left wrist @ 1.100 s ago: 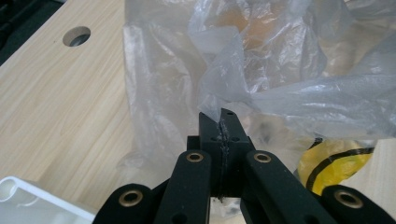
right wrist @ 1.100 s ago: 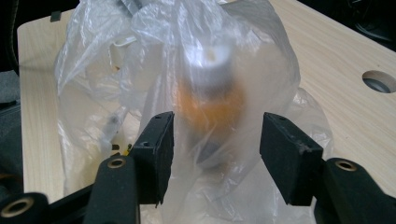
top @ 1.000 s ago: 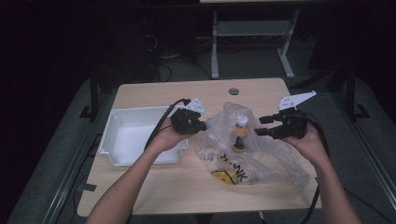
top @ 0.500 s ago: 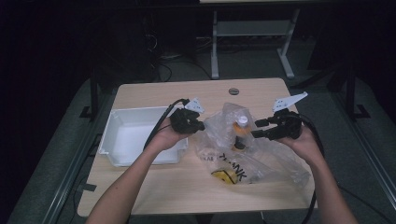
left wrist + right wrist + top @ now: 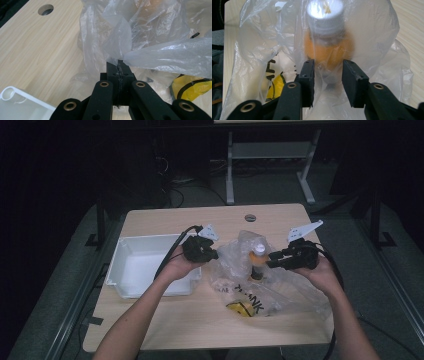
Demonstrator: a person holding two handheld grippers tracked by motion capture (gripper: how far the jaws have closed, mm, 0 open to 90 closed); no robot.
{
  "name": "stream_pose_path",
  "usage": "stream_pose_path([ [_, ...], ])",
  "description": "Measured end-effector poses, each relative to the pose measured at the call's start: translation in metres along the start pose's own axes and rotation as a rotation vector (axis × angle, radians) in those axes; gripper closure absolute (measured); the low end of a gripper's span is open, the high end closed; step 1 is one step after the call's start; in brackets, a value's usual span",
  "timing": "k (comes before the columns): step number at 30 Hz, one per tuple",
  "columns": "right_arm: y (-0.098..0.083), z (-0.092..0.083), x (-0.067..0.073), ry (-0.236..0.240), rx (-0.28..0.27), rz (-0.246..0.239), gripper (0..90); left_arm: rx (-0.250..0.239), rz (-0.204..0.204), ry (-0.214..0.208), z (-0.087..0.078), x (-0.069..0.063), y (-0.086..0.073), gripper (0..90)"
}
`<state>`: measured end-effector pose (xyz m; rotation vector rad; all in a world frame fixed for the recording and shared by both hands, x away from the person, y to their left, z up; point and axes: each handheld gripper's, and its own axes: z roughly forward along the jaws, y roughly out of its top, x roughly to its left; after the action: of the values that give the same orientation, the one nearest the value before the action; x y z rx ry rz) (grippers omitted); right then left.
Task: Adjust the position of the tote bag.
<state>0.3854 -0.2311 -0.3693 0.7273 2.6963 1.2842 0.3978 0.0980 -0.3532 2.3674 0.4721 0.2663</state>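
A clear plastic bag (image 5: 280, 290) with yellow and black print lies crumpled on the wooden table (image 5: 165, 320). Inside it stands an orange bottle (image 5: 257, 265) with a white cap. My left gripper (image 5: 215, 254) is at the bag's left side, shut on a pinch of the film (image 5: 119, 65). My right gripper (image 5: 272, 262) comes in from the right. In the right gripper view the bottle (image 5: 328, 50) sits behind the film, and my right gripper (image 5: 328, 72) has its jaws either side of the bottle's lower part with a small gap. These jaws have just been closing.
A white plastic bin (image 5: 150, 239) stands on the table's left, just beyond my left hand, and its corner (image 5: 15, 100) shows in the left gripper view. A round cable hole (image 5: 250, 217) is near the far edge. A metal table frame (image 5: 230, 170) stands on the floor behind.
The right gripper's jaws have drawn closer together beside the bottle. Both hands otherwise stay where they were, and the left gripper keeps its pinch on the bag.
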Motion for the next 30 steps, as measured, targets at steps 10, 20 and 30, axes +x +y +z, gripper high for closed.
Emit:
stream_pose_path([
  [10, 0.0, -0.002, 0.0, -0.008, -0.008, -0.011, 77.5, 0.012, -0.001, 0.003, 0.004, 0.002, 0.0, 90.0],
  [20, -0.001, -0.006, 0.0, -0.022, -0.007, -0.023, 88.5, 0.014, -0.004, 0.005, 0.005, 0.004, -0.001, 90.0],
  [30, -0.001, -0.02, -0.005, -0.056, -0.033, -0.008, 89.3, 0.012, -0.006, 0.013, 0.004, 0.007, -0.001, 90.0],
])
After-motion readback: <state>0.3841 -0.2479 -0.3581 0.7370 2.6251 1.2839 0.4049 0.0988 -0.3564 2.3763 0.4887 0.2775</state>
